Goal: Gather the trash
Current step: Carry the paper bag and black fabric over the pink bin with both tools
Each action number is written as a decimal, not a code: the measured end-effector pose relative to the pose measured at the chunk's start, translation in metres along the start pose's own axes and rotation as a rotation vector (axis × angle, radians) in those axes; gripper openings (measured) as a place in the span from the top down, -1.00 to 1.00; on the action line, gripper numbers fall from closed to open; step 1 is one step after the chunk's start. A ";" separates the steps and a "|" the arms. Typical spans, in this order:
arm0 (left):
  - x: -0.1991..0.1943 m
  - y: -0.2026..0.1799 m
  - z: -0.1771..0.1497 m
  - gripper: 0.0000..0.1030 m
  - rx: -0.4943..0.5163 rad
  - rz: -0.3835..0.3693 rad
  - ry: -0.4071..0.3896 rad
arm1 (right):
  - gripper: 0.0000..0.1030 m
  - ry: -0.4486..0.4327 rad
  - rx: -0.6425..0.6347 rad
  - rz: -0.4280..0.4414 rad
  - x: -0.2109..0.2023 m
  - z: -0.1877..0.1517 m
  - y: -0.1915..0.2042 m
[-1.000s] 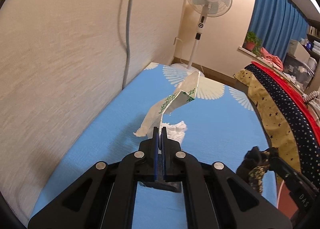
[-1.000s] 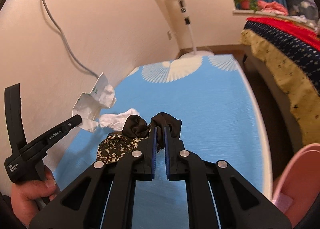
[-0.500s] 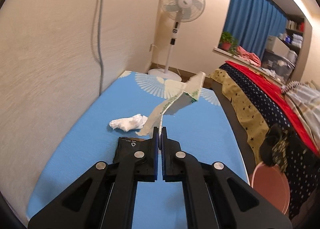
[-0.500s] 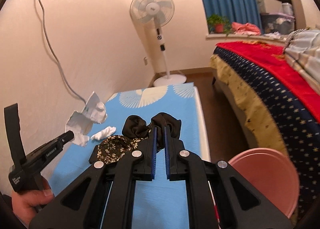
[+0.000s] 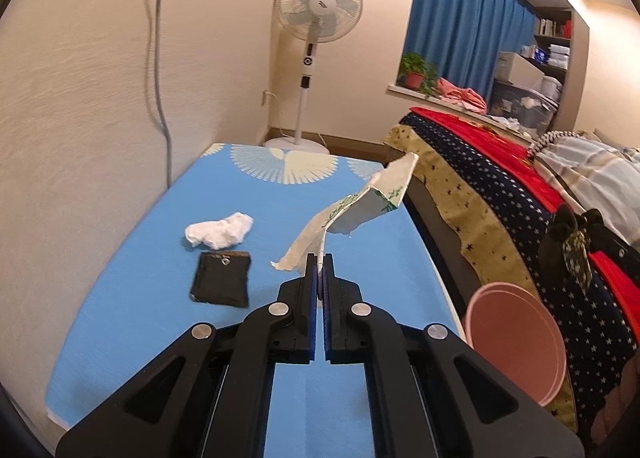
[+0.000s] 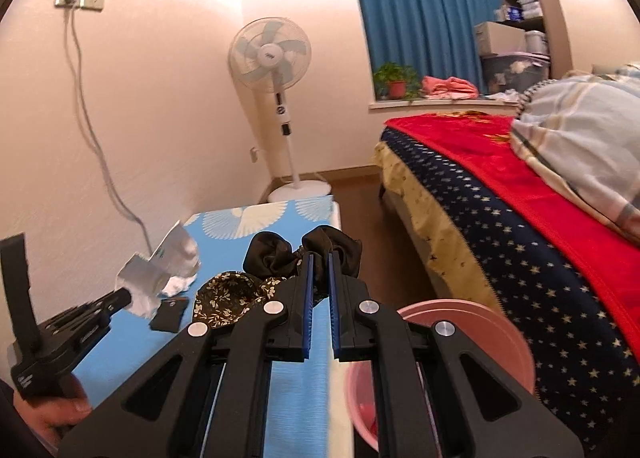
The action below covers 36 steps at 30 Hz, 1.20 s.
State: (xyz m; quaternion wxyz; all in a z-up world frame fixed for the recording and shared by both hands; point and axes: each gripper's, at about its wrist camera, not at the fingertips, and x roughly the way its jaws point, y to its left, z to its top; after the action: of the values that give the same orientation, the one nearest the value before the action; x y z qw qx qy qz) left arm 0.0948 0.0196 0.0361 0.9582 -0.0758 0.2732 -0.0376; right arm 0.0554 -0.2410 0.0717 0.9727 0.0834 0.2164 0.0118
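My left gripper [image 5: 319,264] is shut on a crumpled white paper wrapper with green print [image 5: 360,206], which hangs in the air above the blue mat [image 5: 140,278]. My right gripper [image 6: 319,262] is shut on a black and floral fabric scrunchie [image 6: 280,258], held over the mat's right edge. A pink bin [image 6: 480,322] stands on the floor just below and right of it. In the right wrist view the left gripper [image 6: 122,298] and wrapper [image 6: 160,270] are at the lower left. A white crumpled tissue [image 5: 219,231] and a flat black pouch [image 5: 221,278] lie on the mat.
A wall with a hanging cable runs along the mat's left side. A standing fan [image 5: 316,18] is at the far end. A bed with a starred and red blanket [image 6: 520,218] lies right of the narrow floor strip. A person's hand [image 6: 52,414] grips the left tool.
Both grippers have risen and swung right, away from the wall, each keeping its load. The pink bin has come into view. The black pouch now shows on the mat.
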 end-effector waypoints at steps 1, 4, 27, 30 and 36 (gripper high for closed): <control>-0.001 -0.003 -0.002 0.96 0.002 -0.006 0.002 | 0.85 0.000 0.014 -0.008 0.000 0.000 -0.005; -0.002 -0.010 -0.008 0.96 0.006 -0.021 0.011 | 0.85 -0.005 0.021 -0.030 -0.001 -0.001 -0.013; 0.018 -0.067 -0.025 0.96 0.071 -0.137 0.038 | 0.85 0.016 0.026 -0.175 0.005 -0.010 -0.043; 0.021 -0.078 -0.026 0.96 0.081 -0.157 0.039 | 0.85 0.021 0.023 -0.201 0.006 -0.011 -0.047; 0.029 -0.101 -0.028 0.96 0.103 -0.207 0.046 | 0.85 0.026 0.016 -0.271 0.005 -0.011 -0.057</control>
State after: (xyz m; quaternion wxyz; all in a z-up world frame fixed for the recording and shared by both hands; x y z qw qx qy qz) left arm 0.1017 -0.0870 0.0142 0.9453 -0.0535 0.2836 -0.1523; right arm 0.0544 -0.2954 0.0498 0.9618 0.0612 0.2381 -0.1206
